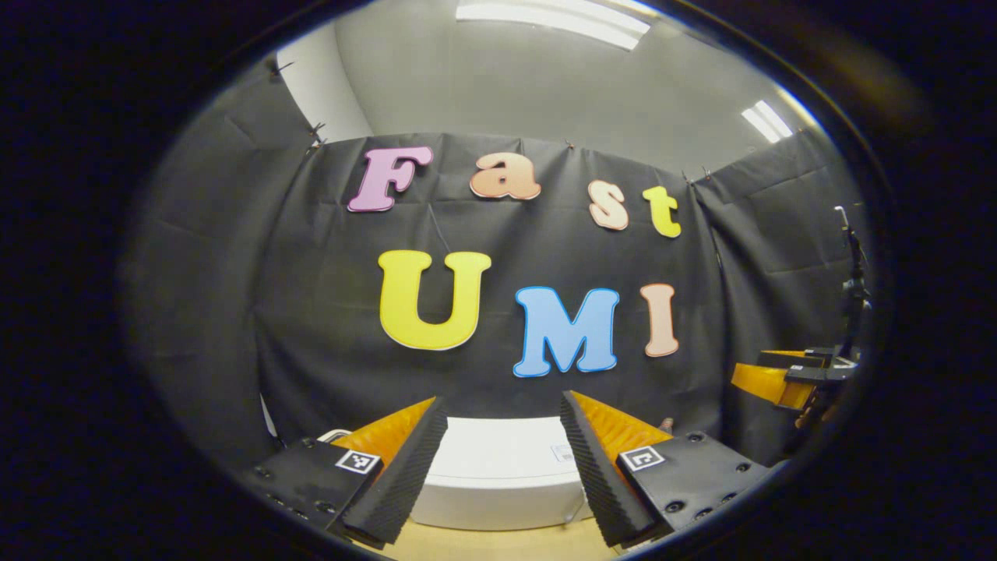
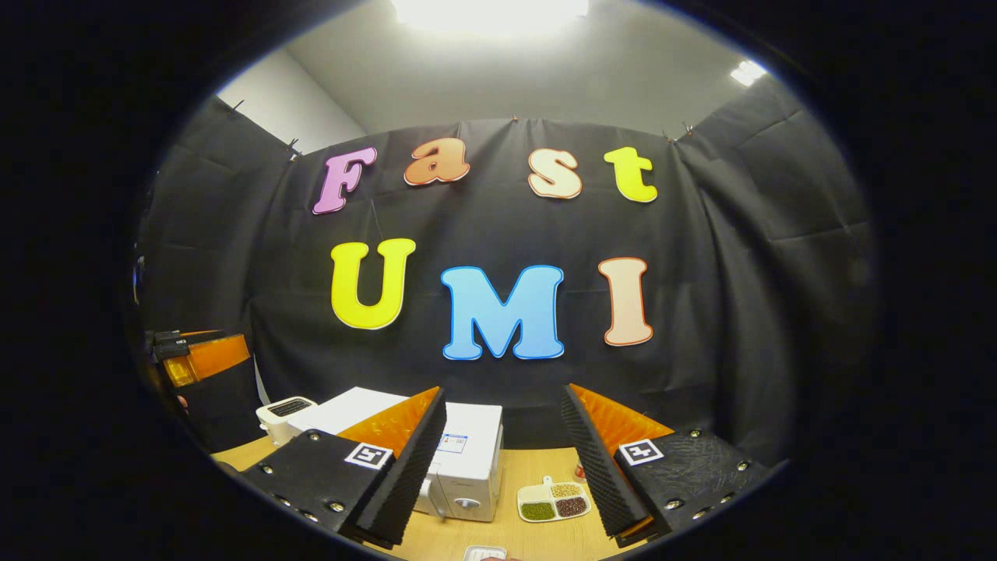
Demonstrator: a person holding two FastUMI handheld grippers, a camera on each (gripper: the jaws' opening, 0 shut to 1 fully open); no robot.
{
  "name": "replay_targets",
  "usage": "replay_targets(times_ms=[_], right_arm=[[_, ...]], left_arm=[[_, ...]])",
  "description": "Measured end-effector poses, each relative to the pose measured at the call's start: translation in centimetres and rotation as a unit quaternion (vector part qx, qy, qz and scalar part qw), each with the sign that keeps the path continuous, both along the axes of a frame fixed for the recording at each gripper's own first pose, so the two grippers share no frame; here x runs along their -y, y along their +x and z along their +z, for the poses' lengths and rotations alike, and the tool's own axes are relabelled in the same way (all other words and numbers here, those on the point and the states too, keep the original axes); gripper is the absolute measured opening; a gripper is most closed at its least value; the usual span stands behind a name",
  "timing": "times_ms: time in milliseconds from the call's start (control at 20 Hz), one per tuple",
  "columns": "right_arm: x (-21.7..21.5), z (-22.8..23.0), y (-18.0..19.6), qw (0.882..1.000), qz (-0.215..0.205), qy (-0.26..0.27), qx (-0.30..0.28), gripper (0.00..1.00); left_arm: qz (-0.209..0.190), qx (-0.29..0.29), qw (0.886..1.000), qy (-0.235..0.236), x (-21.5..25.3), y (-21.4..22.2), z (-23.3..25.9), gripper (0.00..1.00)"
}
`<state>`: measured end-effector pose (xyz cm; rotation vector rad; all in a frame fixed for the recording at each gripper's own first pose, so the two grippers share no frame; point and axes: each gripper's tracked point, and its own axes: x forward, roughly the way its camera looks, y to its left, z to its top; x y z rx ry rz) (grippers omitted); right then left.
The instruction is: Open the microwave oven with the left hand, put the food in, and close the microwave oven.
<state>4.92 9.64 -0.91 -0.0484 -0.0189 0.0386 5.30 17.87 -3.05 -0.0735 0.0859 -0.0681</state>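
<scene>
My left gripper [image 1: 503,467] spread and empty, white microwave [image 1: 498,475] at six o'clock partly hidden behind its fingers, my right gripper [image 2: 503,460] spread, food tray [image 2: 554,499] at six o'clock, contents hard to make out.

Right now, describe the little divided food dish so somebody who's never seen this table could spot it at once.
Start at the white microwave oven on the wooden table. Just to its right in the right gripper view, flat on the tabletop, lies the food dish. It is a small white tray split into three compartments holding green, tan and dark brown contents, the only multicoloured thing among plain white neighbours.
</scene>
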Motion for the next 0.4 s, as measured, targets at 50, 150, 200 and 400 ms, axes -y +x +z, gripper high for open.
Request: replay_targets(times_ms=[50, 150, 200, 400], right_arm=[[-0.5, 0.1, -0.3, 1.0, -0.001, -0.002, -0.001, 0.9], [-1.6, 0.4, -1.0, 1.0, 0.0, 0.002, -0.001, 0.9], [-2.1, 0.4, -1.2, 1.0, -0.001, 0.005, -0.002, 0.9], [-3.5, 0.5, -2.3, 1.0, -0.005, 0.003, -0.007, 0.9]], left_arm=[[-0.001, 0.001, 1.0, -0.003, -0.4, -0.3, 0.3, 0.97], [-0.008, 0.005, 1.0, -0.007, -1.0, -0.5, 1.0, 0.96], [-0.011, 0.008, 1.0, -0.007, -1.2, -0.6, 1.3, 0.97], [-0.027, 0.015, 0.999, -0.014, -1.6, -1.0, 2.0, 0.96]])
